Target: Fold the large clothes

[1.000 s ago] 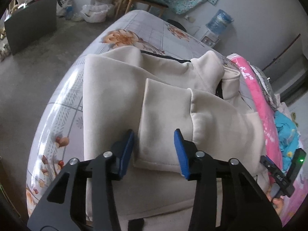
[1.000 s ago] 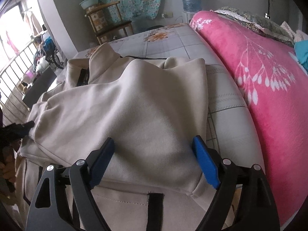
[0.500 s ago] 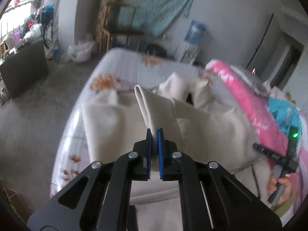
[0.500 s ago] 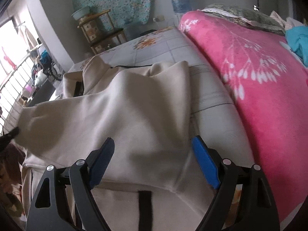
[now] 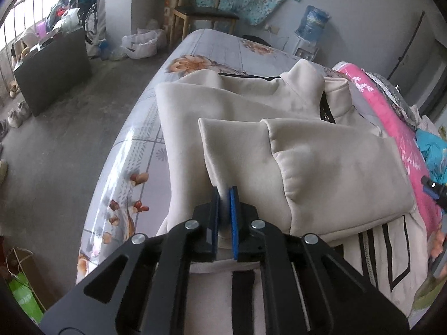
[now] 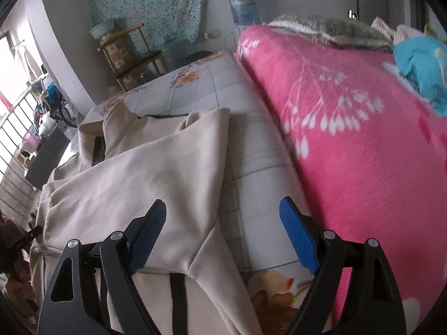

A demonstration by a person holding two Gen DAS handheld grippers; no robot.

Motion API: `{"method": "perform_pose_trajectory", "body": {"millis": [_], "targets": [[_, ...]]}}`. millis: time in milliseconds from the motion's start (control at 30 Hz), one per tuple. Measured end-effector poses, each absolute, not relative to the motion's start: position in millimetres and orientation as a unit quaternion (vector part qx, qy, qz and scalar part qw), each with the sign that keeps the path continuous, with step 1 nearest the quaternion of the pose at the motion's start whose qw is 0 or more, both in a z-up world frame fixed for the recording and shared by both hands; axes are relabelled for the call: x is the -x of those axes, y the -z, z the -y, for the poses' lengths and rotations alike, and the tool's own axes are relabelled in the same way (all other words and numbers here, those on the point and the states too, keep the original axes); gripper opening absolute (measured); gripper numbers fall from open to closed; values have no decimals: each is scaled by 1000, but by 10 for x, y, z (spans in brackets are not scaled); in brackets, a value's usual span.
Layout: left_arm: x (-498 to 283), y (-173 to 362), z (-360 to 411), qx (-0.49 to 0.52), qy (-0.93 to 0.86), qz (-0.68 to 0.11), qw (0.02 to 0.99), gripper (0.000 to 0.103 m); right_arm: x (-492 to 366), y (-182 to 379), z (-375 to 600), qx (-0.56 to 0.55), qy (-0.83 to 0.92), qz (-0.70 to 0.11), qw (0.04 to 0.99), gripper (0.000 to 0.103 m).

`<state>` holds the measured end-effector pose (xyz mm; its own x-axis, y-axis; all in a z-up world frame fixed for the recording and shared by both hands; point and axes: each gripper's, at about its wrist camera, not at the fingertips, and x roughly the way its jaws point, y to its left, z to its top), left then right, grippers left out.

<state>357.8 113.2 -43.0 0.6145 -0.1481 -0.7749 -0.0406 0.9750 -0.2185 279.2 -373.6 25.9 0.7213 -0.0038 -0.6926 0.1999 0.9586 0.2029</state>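
My left gripper (image 5: 223, 209), open a second ago, has clamped the jacket (image 5: 321, 167) sleeve cuff and now eases slightly; right gripper (image 6: 223, 237) stays open, empty. Sleeve fold proceeds.

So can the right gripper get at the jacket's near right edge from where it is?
Probably yes: the right gripper is open, the beige jacket edge lies between its fingers, nothing covering it.
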Motion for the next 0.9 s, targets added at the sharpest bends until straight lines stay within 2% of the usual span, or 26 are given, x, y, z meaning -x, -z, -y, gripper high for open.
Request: {"method": "perform_pose_trajectory", "body": {"millis": [67, 100, 167, 267, 433, 467, 500, 533, 567, 600, 733, 833, 867, 900], "targets": [[-3539, 378, -1154, 107, 29, -429, 896, 16, -2758, -321, 3717, -119, 56, -363, 922, 80], [-3523, 352, -1148, 107, 28, -424, 899, 19, -2726, -359, 3674, -104, 53, -360, 926, 73], [-3453, 269, -1190, 111, 29, -404, 908, 27, -2672, -390, 3575, -75, 44, -363, 928, 68], [-3361, 162, -1199, 107, 43, -379, 918, 28, -2538, -341, 3360, -5, 22, -378, 926, 68], [-3431, 244, -987, 68, 60, -399, 912, 28, -2447, -19, 3133, 127, 19, -430, 894, 68], [-3457, 277, -928, 59, 62, -403, 911, 28, -2455, 46, 3129, 140, 24, -439, 887, 61], [-3480, 308, -872, 51, 67, -406, 910, 28, -2486, 114, 3143, 153, 31, -448, 880, 43], [-3496, 335, -838, 47, 69, -409, 909, 28, -2503, 146, 3166, 155, 34, -454, 877, 36], [-3520, 366, -812, 44, 71, -414, 906, 27, -2511, 138, 3206, 143, 29, -456, 878, 12], [-3533, 386, -790, 42, 72, -418, 904, 26, -2515, 97, 3261, 127, 32, -457, 880, 10], [-3501, 425, -707, 30, 78, -424, 902, 23, -2467, -16, 3384, 95, 42, -438, 893, 9], [-3477, 474, -682, 20, 76, -424, 902, 23, -2517, 143, 3487, 78, 43, -447, 890, 9], [-3469, 479, -671, 17, 75, -423, 903, 23, -2512, 155, 3495, 78, 45, -443, 892, 11], [-3466, 473, -667, 16, 75, -423, 903, 23, -2486, 133, 3497, 78, 50, -437, 895, 17]]}}
